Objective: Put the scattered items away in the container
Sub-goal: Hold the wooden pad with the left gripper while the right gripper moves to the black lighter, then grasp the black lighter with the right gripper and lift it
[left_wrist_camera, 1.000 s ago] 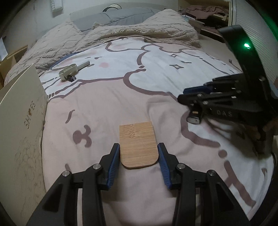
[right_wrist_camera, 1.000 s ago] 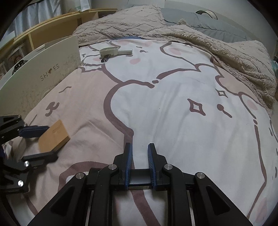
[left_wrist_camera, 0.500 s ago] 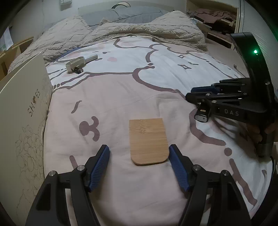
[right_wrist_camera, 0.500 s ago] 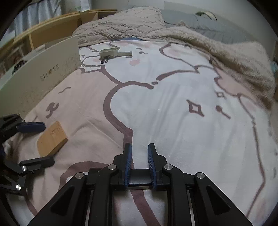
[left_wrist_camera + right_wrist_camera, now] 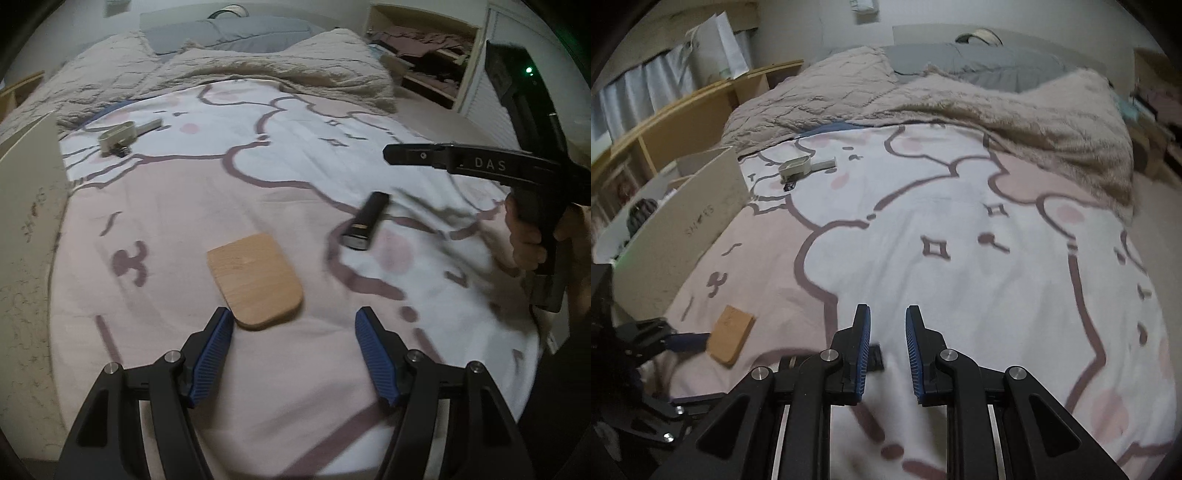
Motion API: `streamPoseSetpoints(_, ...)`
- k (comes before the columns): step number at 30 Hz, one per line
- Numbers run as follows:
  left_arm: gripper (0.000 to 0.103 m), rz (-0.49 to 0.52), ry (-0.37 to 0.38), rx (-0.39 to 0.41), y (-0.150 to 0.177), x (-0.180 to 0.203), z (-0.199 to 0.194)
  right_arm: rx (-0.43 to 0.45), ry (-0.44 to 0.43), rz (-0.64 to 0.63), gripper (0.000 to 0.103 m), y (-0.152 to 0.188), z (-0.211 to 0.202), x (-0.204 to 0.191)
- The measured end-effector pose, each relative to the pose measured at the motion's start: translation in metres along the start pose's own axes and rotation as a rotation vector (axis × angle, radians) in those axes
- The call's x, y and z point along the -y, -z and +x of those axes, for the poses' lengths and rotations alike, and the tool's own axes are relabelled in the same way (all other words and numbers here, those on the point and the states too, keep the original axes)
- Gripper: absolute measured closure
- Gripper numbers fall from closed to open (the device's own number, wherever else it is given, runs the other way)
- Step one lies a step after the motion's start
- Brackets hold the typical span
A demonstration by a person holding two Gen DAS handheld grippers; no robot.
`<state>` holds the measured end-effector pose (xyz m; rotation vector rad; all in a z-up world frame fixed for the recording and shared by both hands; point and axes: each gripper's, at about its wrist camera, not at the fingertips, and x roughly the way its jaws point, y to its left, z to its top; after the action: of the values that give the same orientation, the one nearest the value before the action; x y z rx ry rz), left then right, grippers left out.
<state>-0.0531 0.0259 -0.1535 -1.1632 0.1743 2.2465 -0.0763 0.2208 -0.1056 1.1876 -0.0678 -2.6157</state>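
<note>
A bed (image 5: 997, 258) is filling the room, wearing a pink-and-white cartoon-print cover, with a beige fuzzy blanket (image 5: 1015, 122) bunching at its head beside grey pillows (image 5: 960, 62). A wooden shelf (image 5: 683, 114) is running along one wall under pale curtains (image 5: 635, 99); light is staying dim.

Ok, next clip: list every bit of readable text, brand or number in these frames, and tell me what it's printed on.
"DAS": white letters on the side of the right hand-held gripper, seen from the left wrist view.
Dark lettering on the white box: blurred in both views, not readable.
Faint mark on the wooden board: too blurred to read.
Black bar-shaped item and beige tool: no legible text.
</note>
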Motion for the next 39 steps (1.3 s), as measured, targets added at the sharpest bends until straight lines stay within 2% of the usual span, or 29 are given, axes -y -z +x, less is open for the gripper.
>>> streamPoseSetpoints(4,0.035,0.016,0.115,-0.009,-0.001,0.013,-0.001,-0.006,0.005,0.017,0.083,0.006,-0.002,0.003)
streamPoseSetpoints(6,0.035,0.042,0.124,-0.015,-0.002,0.020,-0.002,-0.019,-0.014,0.038,0.083,0.008,0.001,0.005)
streamPoseSetpoints(9,0.033,0.067,0.093,-0.016,-0.005,0.023,-0.003,-0.043,-0.020,0.040,0.083,0.010,0.008,0.003)
streamPoseSetpoints(10,0.032,0.071,0.068,-0.009,-0.006,0.021,-0.005,-0.048,-0.023,0.034,0.083,0.011,0.009,0.002)
streamPoseSetpoints(13,0.019,0.090,-0.032,0.011,-0.010,0.016,-0.006,-0.057,-0.039,0.013,0.083,0.013,0.011,-0.003)
streamPoseSetpoints(15,0.017,0.103,-0.082,0.023,-0.015,0.011,-0.003,-0.059,-0.044,0.003,0.083,0.014,0.012,-0.007)
streamPoseSetpoints(18,0.017,0.100,-0.090,0.020,-0.022,0.001,0.004,-0.059,-0.055,-0.003,0.083,0.015,0.012,-0.010)
streamPoseSetpoints(19,0.017,0.101,-0.090,0.023,-0.024,-0.001,0.007,-0.058,-0.060,-0.006,0.081,0.015,0.012,-0.010)
streamPoseSetpoints(20,0.017,0.104,-0.089,0.022,-0.026,-0.003,0.009,-0.054,-0.064,-0.009,0.063,0.015,0.011,-0.011)
streamPoseSetpoints(21,0.017,0.109,-0.085,0.015,-0.028,-0.005,0.013,-0.044,-0.060,-0.012,0.027,0.016,0.009,-0.012)
streamPoseSetpoints(22,0.017,0.112,-0.079,0.004,-0.029,-0.008,0.017,-0.018,-0.046,-0.021,0.014,0.016,0.005,-0.014)
streamPoseSetpoints(23,0.017,0.112,-0.069,-0.005,-0.030,-0.010,0.021,0.007,-0.040,-0.036,0.008,0.017,0.001,-0.017)
streamPoseSetpoints(27,0.020,0.086,-0.018,-0.017,-0.029,-0.016,0.025,0.015,-0.069,-0.083,0.008,0.017,-0.002,-0.025)
streamPoseSetpoints(29,0.040,0.083,-0.001,-0.007,-0.028,-0.017,0.022,-0.002,-0.067,-0.094,0.008,0.017,0.003,-0.027)
streamPoseSetpoints(31,0.045,0.085,0.005,-0.005,-0.027,-0.015,0.020,-0.023,-0.073,-0.106,0.008,0.017,0.009,-0.030)
streamPoseSetpoints(39,0.045,0.067,-0.016,-0.016,-0.021,-0.016,0.014,-0.102,-0.062,-0.174,0.008,0.023,0.031,-0.047)
